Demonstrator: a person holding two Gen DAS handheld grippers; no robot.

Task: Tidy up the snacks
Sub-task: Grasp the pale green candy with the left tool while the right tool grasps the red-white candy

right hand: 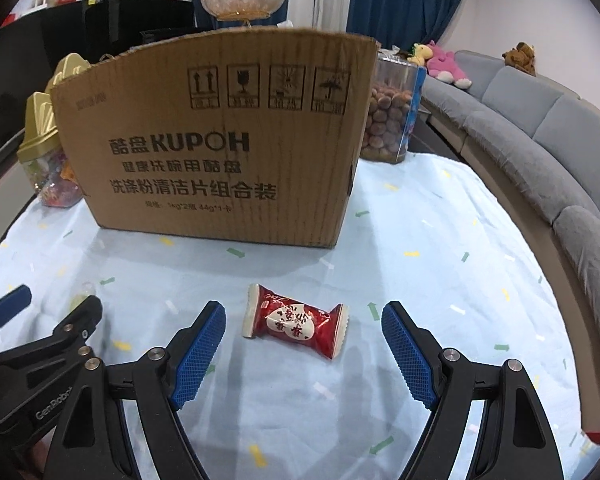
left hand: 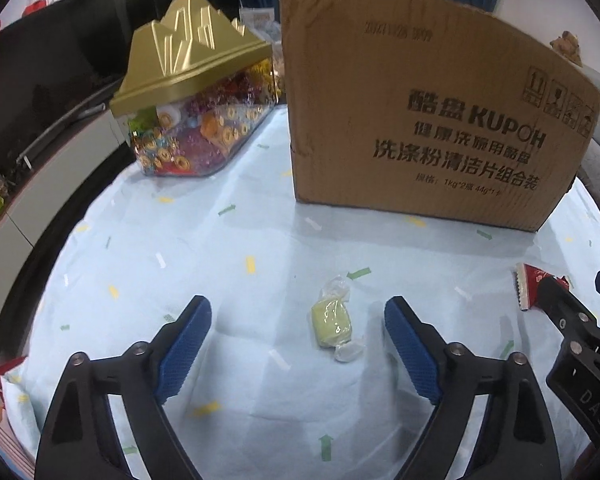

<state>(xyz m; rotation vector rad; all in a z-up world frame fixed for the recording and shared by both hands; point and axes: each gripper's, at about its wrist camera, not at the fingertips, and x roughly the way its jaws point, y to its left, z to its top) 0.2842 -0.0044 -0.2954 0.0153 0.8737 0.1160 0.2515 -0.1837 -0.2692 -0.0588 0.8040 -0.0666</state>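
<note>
A pale green wrapped candy [left hand: 334,326] lies on the light blue tablecloth [left hand: 220,248], between the blue pads of my left gripper [left hand: 298,312], which stands open and clear of it. A red wrapped candy [right hand: 296,321] with white hearts lies between the pads of my right gripper [right hand: 304,318], also open and not touching it. In the left wrist view the red candy [left hand: 530,280] shows at the right edge behind the right gripper's fingers [left hand: 564,312]. A brown cardboard box [right hand: 216,140] stands behind both candies.
A clear candy jar with a gold mountain-shaped lid [left hand: 192,92] stands left of the box. A clear jar of brown round snacks [right hand: 388,120] stands at its right. A grey sofa [right hand: 540,140] curves along the table's right side. A dark cabinet [left hand: 40,72] is on the left.
</note>
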